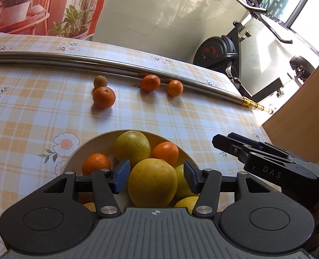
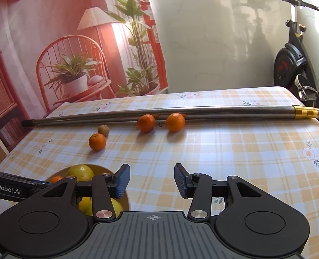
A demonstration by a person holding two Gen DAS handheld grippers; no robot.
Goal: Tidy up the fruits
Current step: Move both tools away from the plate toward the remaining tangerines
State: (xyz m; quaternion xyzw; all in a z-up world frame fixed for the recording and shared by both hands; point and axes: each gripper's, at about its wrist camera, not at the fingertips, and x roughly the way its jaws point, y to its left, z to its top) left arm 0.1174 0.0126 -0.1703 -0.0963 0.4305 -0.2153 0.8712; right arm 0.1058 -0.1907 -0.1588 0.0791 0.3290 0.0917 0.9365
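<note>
A cream bowl (image 1: 88,146) near the table's front holds several yellow citrus fruits and tangerines. My left gripper (image 1: 156,172) hovers over it, its blue pads either side of a big yellow citrus (image 1: 153,183); a gap shows at the right pad, so it is open. My right gripper (image 2: 151,181) stands open over bare tablecloth just right of the bowl (image 2: 126,200), with nothing between its fingers. Loose on the cloth lie a tangerine (image 1: 104,97), a kiwi (image 1: 100,81) behind it, and two more tangerines (image 1: 150,83) (image 1: 175,88) against a metal pole (image 1: 116,64).
The long steel pole (image 2: 202,110) with a gold end lies across the far side of the table. An exercise bike (image 1: 219,49) stands beyond the far right corner. A wooden panel (image 1: 306,112) rises at the right edge. A printed backdrop (image 2: 62,43) hangs behind.
</note>
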